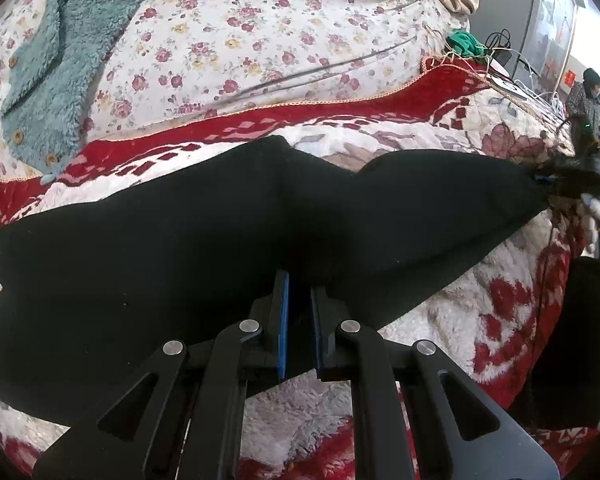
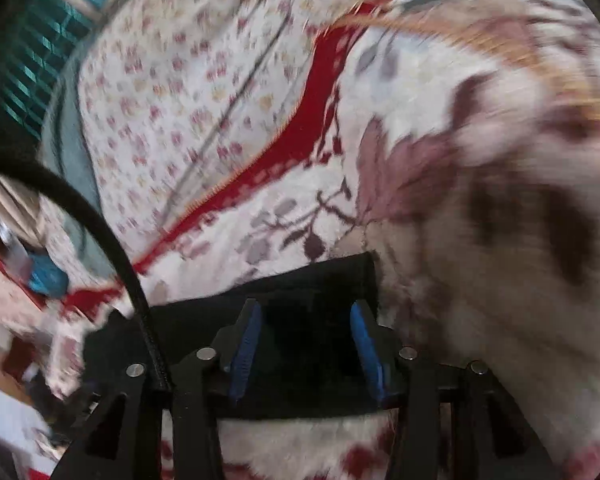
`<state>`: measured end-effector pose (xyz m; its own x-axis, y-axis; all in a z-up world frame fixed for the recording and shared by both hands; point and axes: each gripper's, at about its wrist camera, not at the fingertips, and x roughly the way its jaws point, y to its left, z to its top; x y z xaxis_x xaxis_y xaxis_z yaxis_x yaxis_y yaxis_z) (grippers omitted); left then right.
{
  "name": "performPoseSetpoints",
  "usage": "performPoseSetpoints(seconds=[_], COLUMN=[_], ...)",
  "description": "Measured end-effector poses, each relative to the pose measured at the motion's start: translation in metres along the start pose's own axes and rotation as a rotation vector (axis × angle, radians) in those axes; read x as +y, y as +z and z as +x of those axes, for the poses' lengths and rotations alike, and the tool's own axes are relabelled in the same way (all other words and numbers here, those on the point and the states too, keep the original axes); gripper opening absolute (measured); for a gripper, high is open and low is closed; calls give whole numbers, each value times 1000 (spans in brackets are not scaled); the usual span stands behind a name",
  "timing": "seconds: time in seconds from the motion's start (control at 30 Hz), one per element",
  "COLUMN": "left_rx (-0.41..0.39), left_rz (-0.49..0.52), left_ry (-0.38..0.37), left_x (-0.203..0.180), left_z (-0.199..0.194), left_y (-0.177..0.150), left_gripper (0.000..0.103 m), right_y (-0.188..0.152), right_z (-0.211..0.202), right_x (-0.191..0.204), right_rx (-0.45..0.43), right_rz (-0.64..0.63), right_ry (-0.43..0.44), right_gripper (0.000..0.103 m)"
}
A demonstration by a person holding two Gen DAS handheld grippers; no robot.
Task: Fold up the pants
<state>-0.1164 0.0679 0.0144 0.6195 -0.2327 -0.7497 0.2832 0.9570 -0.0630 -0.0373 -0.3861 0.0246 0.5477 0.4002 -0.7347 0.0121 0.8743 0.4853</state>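
Black pants (image 1: 180, 240) lie stretched across a red and white fleece blanket (image 1: 440, 320). My left gripper (image 1: 300, 284) is shut on the near edge of the pants, its blue pads pinching the cloth. In the left wrist view the right gripper (image 1: 560, 180) sits at the far right end of the pants, where the cloth pulls to a point. In the blurred right wrist view my right gripper (image 2: 306, 312) has its blue pads wide apart, with the black pants end (image 2: 300, 284) lying between them on the blanket (image 2: 460, 240).
A teal fleece jacket (image 1: 60, 60) lies on the floral sheet (image 1: 240, 20) beyond the blanket. A green item (image 1: 464, 42) and cables sit at the far right edge. A black cable (image 2: 100, 232) curves across the right wrist view.
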Motion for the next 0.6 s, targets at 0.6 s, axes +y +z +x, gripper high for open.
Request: performPoseSetpoints(seconds=[0.6], left_rx=[29], left_rz=[-125], left_ry=[-144], left_x=[-9], left_z=[-10], left_y=[-13], left_gripper=[17], right_y=[8], right_z=[-3], right_x=[8], right_rx=[67], right_rz=[-165], right_ry=[-232], right_gripper=[16])
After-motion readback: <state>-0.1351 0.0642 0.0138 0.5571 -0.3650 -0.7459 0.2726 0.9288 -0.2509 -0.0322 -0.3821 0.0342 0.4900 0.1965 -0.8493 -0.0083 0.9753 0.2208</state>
